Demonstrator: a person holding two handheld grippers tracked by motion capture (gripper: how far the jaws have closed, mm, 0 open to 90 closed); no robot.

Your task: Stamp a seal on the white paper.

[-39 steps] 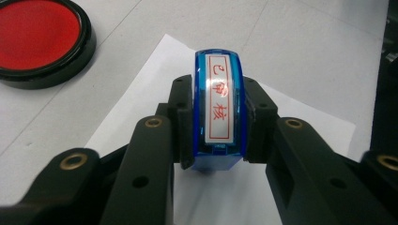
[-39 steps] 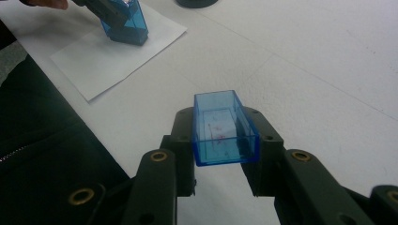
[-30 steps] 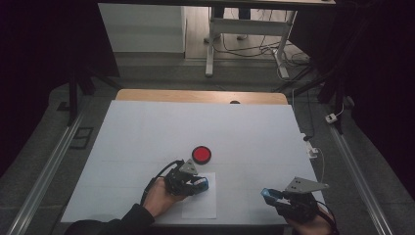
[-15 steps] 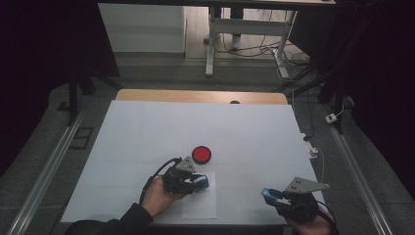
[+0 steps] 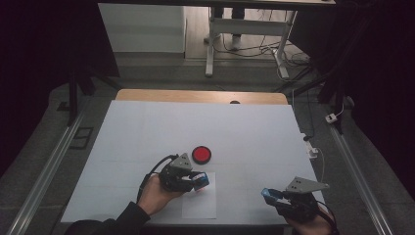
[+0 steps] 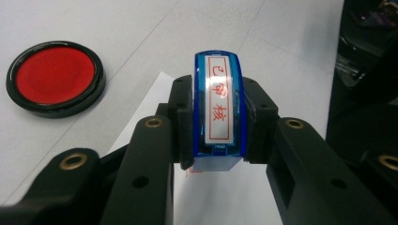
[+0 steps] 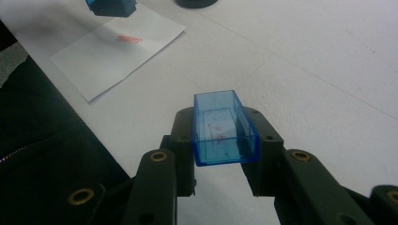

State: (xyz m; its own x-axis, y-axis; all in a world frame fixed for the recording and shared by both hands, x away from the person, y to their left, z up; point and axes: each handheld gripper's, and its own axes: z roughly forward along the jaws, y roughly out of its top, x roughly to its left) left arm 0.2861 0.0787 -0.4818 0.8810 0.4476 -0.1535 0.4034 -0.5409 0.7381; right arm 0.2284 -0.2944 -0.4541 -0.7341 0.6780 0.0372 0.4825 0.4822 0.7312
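Blue translucent plastic, two pieces: a stamp (image 6: 219,105) with a red-lettered label on top, and its empty cap (image 7: 224,129).

Stamp: clamped between the jaws of the left gripper (image 5: 198,180), held just over the sheet of white paper (image 5: 199,203) near the table's front edge. A red imprint (image 7: 128,39) already shows on that paper, below the stamp as the right gripper view sees it.

Cap: clenched open side up in the right gripper (image 5: 270,195), well apart to the right, over bare table (image 5: 147,127). Faint red smears mark its inside.

Ink pad (image 6: 55,77): round, red, black-rimmed, lid off, just beyond the paper.

Handling note, as a judgement: the work appears to be stamping, then recapping. For a clean mark, the stamp face should meet the paper flat and lift straight up without sliding. For capping, line the cap's opening squarely with the stamp's inked end before pressing, keeping both grips firm so neither piece twists.
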